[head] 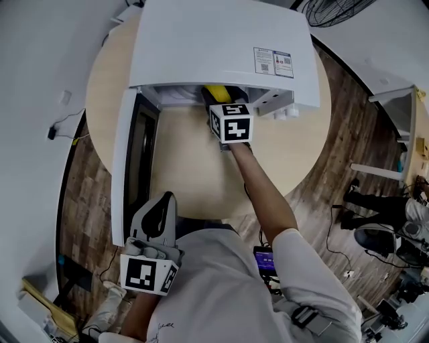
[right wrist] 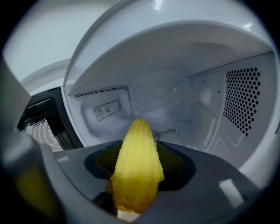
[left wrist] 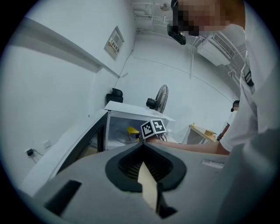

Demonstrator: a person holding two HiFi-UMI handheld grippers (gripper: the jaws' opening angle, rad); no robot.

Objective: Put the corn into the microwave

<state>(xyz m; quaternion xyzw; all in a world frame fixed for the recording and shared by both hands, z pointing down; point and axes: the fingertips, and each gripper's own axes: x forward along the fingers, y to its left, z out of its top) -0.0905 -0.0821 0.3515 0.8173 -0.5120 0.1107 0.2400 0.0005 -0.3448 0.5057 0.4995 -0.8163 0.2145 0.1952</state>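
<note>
The yellow corn lies lengthwise between the jaws of my right gripper, which is shut on it. Its tip points into the white cavity of the microwave. From the head view, the right gripper holds the corn at the mouth of the white microwave, whose door is swung open to the left. My left gripper hangs close to my body beside that door, its jaws together with nothing in them. The left gripper view looks past that gripper to the corn in the opening.
The microwave stands on a round beige table over a wood floor. A black fan stands behind it. To the right are a shelf, cables and a seated person.
</note>
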